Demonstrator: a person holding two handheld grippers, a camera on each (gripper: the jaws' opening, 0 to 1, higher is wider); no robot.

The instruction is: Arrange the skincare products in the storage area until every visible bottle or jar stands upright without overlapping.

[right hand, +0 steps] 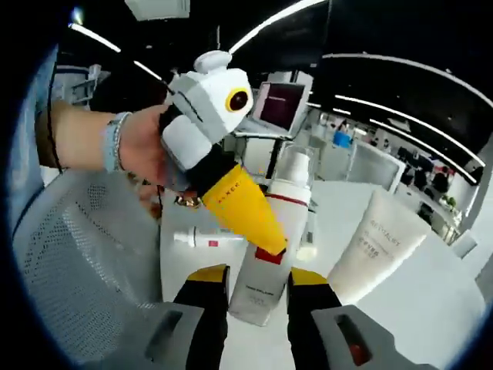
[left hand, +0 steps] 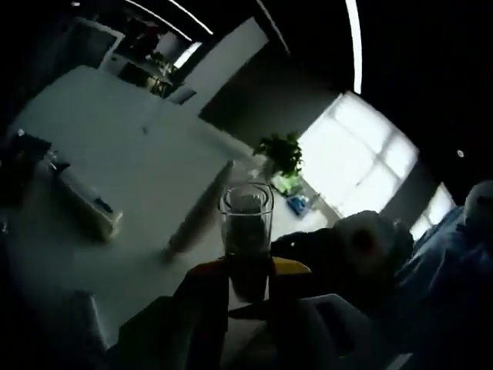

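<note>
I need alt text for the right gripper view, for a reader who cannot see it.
A white pump bottle stands between the right gripper's yellow-tipped jaws, while the left gripper, held by a hand, reaches it from above. A white tube stands to its right on the white table.

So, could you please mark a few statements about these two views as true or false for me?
1. The white bottle stands between the right gripper's fingers. True.
2. The white tube beside it lies flat on the table. False: it stands on end.
3. The left gripper reaches the white bottle from the left of the right gripper view. True.
4. The hand holding the left gripper has a bare wrist. False: it wears a bracelet.
</note>
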